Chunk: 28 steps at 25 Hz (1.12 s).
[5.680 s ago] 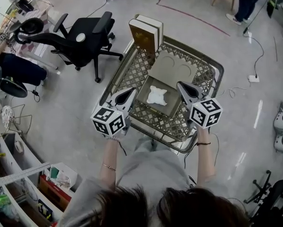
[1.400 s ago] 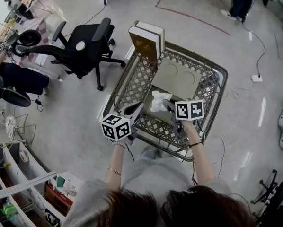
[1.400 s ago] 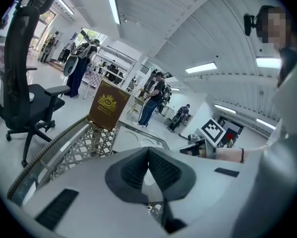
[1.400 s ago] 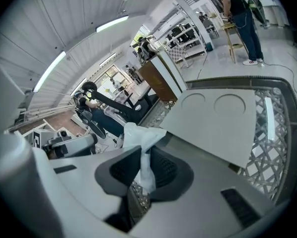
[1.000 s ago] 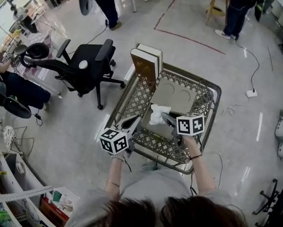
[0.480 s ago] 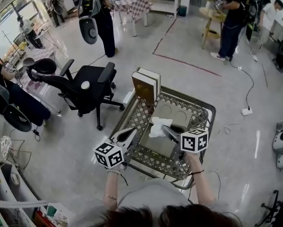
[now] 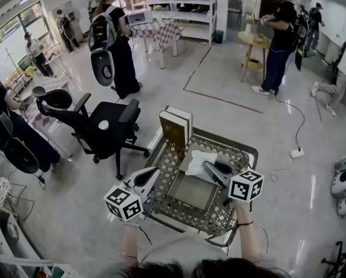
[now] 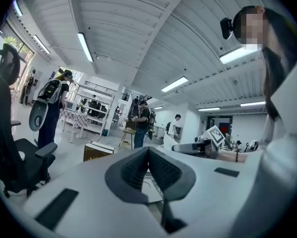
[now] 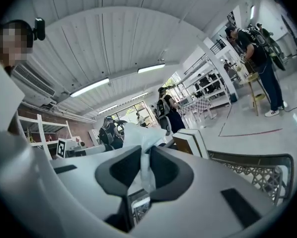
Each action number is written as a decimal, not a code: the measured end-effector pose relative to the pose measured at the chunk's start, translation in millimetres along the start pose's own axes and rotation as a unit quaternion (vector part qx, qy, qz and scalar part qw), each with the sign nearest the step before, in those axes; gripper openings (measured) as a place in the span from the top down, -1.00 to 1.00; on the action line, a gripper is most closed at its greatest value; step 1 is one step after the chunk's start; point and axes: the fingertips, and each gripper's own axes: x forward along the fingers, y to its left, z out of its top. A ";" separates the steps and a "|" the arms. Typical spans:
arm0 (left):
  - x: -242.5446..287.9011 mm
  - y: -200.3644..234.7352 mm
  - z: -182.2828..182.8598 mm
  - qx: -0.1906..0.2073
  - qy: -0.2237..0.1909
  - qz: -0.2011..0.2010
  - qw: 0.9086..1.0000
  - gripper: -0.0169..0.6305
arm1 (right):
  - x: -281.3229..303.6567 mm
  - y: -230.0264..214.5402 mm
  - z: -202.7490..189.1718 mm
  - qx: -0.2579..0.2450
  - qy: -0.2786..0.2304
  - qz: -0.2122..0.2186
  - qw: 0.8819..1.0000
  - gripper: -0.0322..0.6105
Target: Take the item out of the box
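Note:
A white crumpled item (image 7: 201, 158) in thin wrap hangs above the wire cart (image 7: 251, 155), with my right gripper (image 7: 209, 168) shut on its near edge. In the right gripper view the item (image 9: 138, 135) stands up between the pads of the right gripper (image 9: 144, 157). Below it lies the open grey box (image 7: 190, 193) on the cart's floor, its tray bare. My left gripper (image 7: 148, 176) hovers over the cart's near left rim, shut with nothing in it. In its own view the left gripper (image 8: 148, 155) shows its pads meeting.
A brown-faced box with white sides (image 7: 176, 126) stands upright at the cart's far left corner. A black office chair (image 7: 103, 129) is to the left. Several people stand farther off, one (image 7: 112, 39) beyond the chair. A cable and plug block (image 7: 296, 153) lie on the floor to the right.
The white item, earlier lying in the box, is now held up above it by the right gripper. The head view has tilted upward and shows more of the room.

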 end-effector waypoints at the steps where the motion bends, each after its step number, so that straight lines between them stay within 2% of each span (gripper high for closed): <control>1: 0.0 -1.1 5.8 0.005 -0.005 -0.002 1.000 0.90 | -2.0 0.9 5.5 -0.006 -0.006 0.000 1.000 0.67; 15: -12.9 -14.6 34.7 0.034 -0.031 -0.012 0.999 0.90 | -28.3 24.6 51.1 -0.073 -0.069 0.001 0.995 0.67; 28: -17.1 -14.0 39.4 0.043 -0.045 -0.007 0.998 0.90 | -35.4 21.7 59.7 -0.109 -0.090 -0.020 0.990 0.68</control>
